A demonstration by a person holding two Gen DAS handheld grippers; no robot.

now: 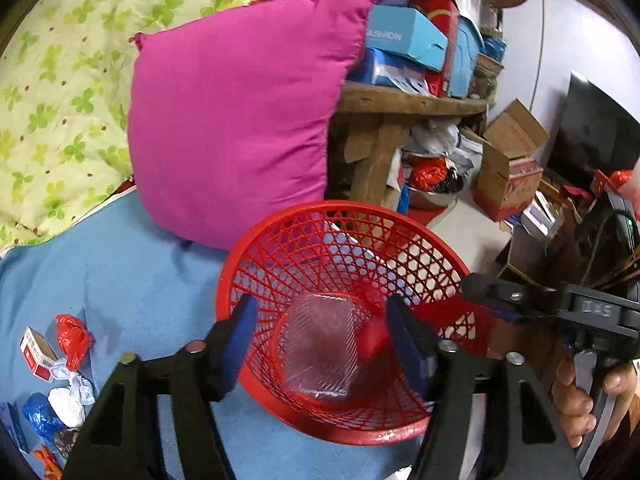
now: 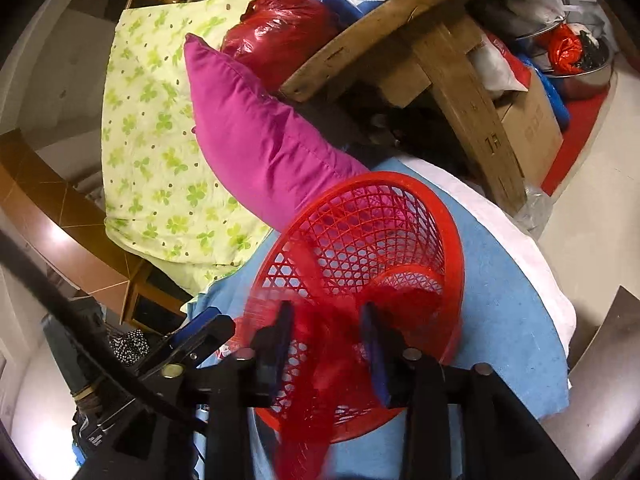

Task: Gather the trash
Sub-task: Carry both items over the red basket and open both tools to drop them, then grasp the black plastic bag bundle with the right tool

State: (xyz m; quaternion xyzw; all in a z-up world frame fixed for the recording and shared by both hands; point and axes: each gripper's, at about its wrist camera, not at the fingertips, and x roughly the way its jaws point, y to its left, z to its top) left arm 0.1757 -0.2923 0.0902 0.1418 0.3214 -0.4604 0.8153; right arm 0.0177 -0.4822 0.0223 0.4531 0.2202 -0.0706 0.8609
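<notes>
Risk sits mainly with the red plastic bag (image 2: 316, 344), a blurred streak between the right gripper's (image 2: 326, 340) parted fingers; whether the pads grip it I cannot tell, and it could slide outside the rim. The red mesh basket (image 1: 344, 248) rests tilted on the blue bed cover (image 1: 120, 264), long axis leaning, mouth facing both cameras, so a knock could roll it. The left gripper (image 1: 320, 332) hangs spread and empty over a clear plastic tray (image 1: 320, 344) in the basket's bottom. More wrappers (image 1: 60, 364) lie apart.
</notes>
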